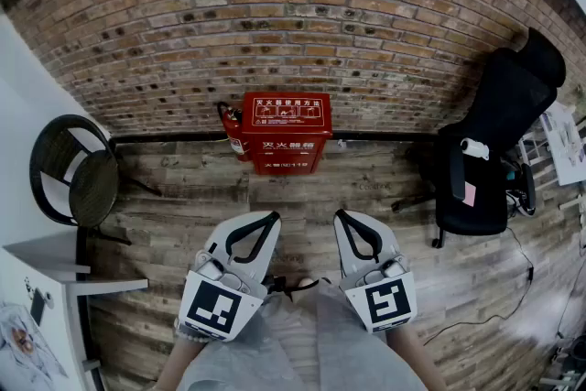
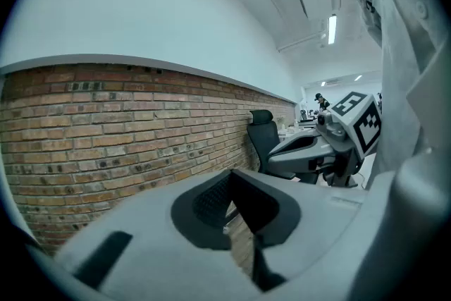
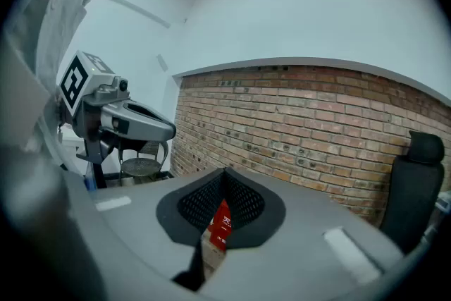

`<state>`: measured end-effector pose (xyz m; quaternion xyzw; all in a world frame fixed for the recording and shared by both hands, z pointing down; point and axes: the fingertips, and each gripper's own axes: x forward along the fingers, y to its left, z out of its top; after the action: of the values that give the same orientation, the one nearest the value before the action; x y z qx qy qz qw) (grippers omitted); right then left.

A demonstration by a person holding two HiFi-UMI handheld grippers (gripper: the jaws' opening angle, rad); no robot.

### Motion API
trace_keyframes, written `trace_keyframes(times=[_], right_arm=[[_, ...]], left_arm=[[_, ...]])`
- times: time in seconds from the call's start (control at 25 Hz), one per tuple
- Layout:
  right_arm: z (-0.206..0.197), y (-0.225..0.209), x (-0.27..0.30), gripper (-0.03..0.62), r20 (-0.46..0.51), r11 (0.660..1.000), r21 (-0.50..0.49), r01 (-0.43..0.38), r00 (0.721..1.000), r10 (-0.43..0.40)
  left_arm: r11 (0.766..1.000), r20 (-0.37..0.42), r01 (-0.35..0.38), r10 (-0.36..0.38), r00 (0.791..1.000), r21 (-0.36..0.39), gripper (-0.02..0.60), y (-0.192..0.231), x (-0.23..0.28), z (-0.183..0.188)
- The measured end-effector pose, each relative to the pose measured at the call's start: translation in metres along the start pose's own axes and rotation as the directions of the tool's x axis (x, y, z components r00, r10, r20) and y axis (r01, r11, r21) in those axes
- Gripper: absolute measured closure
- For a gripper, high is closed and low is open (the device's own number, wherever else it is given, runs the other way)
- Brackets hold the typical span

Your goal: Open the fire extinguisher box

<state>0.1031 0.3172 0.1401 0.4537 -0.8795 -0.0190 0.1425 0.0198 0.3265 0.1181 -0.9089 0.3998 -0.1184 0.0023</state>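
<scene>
Ahead, we see the red fire extinguisher box [image 1: 286,131] standing on the wooden floor [image 1: 366,188] at the foot of the brick wall [image 1: 275,14]. It is shut, with white characters printed on its top panel and on its front face. A red fire extinguisher [image 1: 233,131] stands just beside its left side. We hold both grippers low in front of us, side by side and well apart from the box, pointing toward it and tipped slightly down. The left gripper [image 1: 272,216] has its jaws pressed together at the tips with nothing between them. The right gripper [image 1: 341,215] is likewise closed and empty, and through the gap behind its tips we glimpse the red box. A black office chair [image 1: 494,142] stands off to the right, and a round-backed chair [image 1: 78,169] to the left.
</scene>
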Motion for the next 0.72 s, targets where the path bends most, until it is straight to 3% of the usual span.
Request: trace_keyframes(times=[0.72], right_arm=[[0.0012,0.0082,0.0019,0.586,-0.008,1.000,0.007,0.014,1.000,-0.014]], left_arm=[[1.000,0.003,0.025,-0.025,1.000,0.002,0.581,0.0034,-0.0057,-0.0042]])
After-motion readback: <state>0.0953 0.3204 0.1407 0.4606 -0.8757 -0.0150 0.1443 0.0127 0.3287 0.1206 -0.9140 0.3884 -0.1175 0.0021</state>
